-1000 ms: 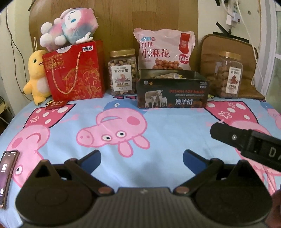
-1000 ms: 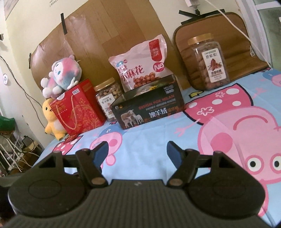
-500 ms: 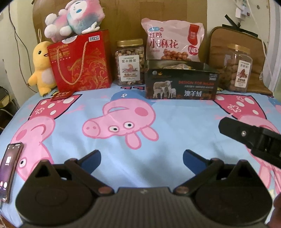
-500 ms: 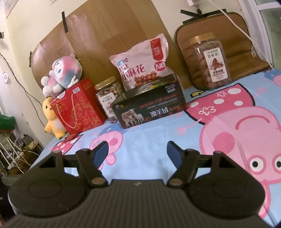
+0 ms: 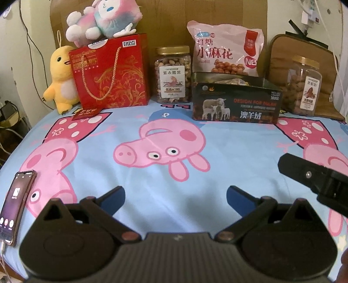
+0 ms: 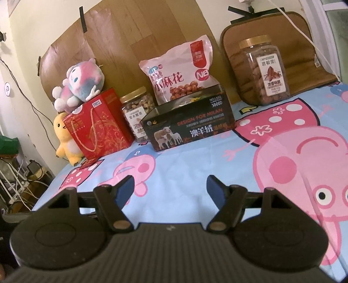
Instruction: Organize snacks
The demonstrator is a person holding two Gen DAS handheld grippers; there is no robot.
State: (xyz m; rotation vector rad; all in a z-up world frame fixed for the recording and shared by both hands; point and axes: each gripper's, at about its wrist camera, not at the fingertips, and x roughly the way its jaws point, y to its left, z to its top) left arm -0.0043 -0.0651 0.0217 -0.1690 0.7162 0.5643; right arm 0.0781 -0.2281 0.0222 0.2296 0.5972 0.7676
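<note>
A dark open box point(image 5: 236, 104) printed with sheep stands at the back of the bed, also in the right wrist view point(image 6: 189, 130); some wrapped snacks show inside it. Behind it leans a pink snack bag point(image 5: 226, 52) point(image 6: 180, 74). A nut jar point(image 5: 173, 75) point(image 6: 137, 117) stands left of the box, a second jar point(image 5: 304, 85) point(image 6: 266, 69) to its right. My left gripper point(image 5: 175, 197) is open and empty, low over the sheet. My right gripper point(image 6: 169, 188) is open and empty; its body shows in the left wrist view point(image 5: 315, 185).
A red gift bag point(image 5: 109, 71) with a plush toy point(image 5: 104, 18) on top and a yellow plush duck point(image 5: 59, 76) stand at the back left. A phone point(image 5: 15, 202) lies at the bed's left edge. Cables hang off the left side point(image 6: 19, 182).
Both grippers have pulled back and risen slightly, so the row of snacks sits higher and a little farther in view. Both stay open and empty.
</note>
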